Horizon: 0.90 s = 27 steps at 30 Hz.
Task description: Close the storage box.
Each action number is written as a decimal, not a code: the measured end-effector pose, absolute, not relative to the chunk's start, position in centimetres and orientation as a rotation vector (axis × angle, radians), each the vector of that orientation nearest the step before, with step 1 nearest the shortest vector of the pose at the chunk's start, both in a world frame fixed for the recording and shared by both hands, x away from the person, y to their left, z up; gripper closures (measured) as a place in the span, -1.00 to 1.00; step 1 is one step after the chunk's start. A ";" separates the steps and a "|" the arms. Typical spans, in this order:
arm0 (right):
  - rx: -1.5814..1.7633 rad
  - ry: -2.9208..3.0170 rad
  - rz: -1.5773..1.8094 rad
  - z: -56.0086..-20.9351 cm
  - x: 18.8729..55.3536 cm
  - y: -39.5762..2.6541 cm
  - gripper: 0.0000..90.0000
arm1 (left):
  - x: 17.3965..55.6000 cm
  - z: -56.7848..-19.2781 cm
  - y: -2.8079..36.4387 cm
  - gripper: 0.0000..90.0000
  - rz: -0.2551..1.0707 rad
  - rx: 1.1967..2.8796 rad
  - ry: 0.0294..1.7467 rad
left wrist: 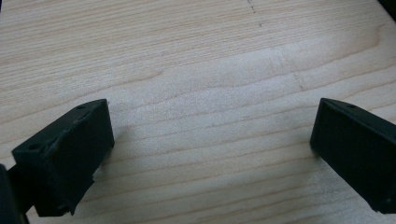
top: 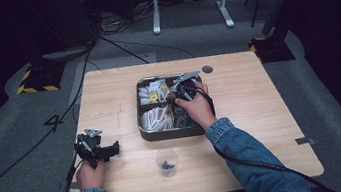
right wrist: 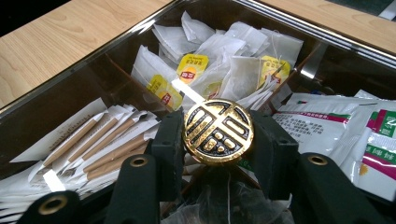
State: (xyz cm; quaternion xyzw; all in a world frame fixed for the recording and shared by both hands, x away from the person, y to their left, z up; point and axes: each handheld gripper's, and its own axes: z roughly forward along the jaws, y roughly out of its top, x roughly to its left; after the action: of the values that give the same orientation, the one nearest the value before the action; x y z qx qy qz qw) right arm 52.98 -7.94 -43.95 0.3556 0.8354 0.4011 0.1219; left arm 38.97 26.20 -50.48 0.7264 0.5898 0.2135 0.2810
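One gold knob point(right wrist: 218, 131), clamped in your right gripper point(right wrist: 218, 140) over the tin's point(top: 144, 130) middle.
Both black jaws press its sides. Beneath it: one divided tin on the table point(top: 107, 94) holding tea bags point(right wrist: 224, 70), paper-wrapped sticks point(right wrist: 93, 144) and sachets point(right wrist: 345, 135), too heaped to count. One clear cup point(top: 166, 161) stands nearer you. Your left gripper point(left wrist: 212, 149) rests by the table's left edge, jaws wide apart, holding nothing.

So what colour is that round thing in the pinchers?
Gold with black gaps, clearest in the right gripper view: round knob.
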 end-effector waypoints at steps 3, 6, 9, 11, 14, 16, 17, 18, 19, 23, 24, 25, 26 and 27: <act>1.031 2.452 1.170 -43.9 53.0 -7.9 0.21 | 39.0 -50.5 26.2 -1.00 0.572 1.946 1.581; 1.025 2.447 1.193 -43.8 53.0 -7.9 0.06 | 39.0 -50.5 26.2 -1.00 0.572 1.946 1.581; 1.014 2.433 1.204 -43.7 53.0 -8.1 -0.04 | 39.0 -50.5 26.2 -1.00 0.572 1.947 1.580; 1.023 2.424 1.220 -43.6 53.0 -8.4 -0.09 | 39.0 -50.5 26.2 -1.00 0.571 1.947 1.581; 1.028 2.405 1.244 -43.2 52.9 -8.9 -0.12 | 38.9 -50.5 26.2 -1.00 0.568 1.946 1.579; 1.019 2.390 1.258 -42.7 52.8 -9.3 -0.13 | 38.9 -50.5 26.2 -1.00 0.568 1.943 1.580; 1.012 2.386 1.267 -42.4 52.7 -9.4 -0.14 | 38.8 -50.5 26.2 -1.00 0.562 1.944 1.582; 1.008 2.380 1.275 -42.2 52.6 -9.6 -0.14 | 38.8 -50.5 26.2 -1.00 0.567 1.945 1.582; 1.001 2.378 1.278 -42.0 52.5 -9.7 -0.14 | 38.7 -50.5 26.2 -1.00 0.570 1.945 1.581; 0.967 2.373 1.294 -40.9 51.9 -10.6 -0.16 | 38.4 -50.5 26.2 -1.00 0.568 1.944 1.584; 0.964 2.371 1.308 -40.6 51.8 -10.9 -0.16 | 38.3 -50.5 26.3 -1.00 0.572 1.945 1.583; 0.964 2.370 1.318 -40.3 51.6 -11.1 -0.16 | 38.3 -50.5 26.3 -1.00 0.573 1.946 1.582; 0.964 2.367 1.325 -40.0 51.4 -11.4 -0.17 | 38.3 -50.5 26.3 -1.00 0.573 1.945 1.582; 0.958 2.363 1.329 -39.7 51.3 -11.7 -0.17 | 38.3 -50.5 26.3 -1.00 0.574 1.944 1.582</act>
State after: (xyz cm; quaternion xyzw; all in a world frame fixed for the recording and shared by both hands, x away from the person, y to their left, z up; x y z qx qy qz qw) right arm 51.26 -11.70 -39.74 0.3303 0.8145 0.4581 0.1328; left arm 38.30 26.28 -50.50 0.7256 0.5904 0.2141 0.2811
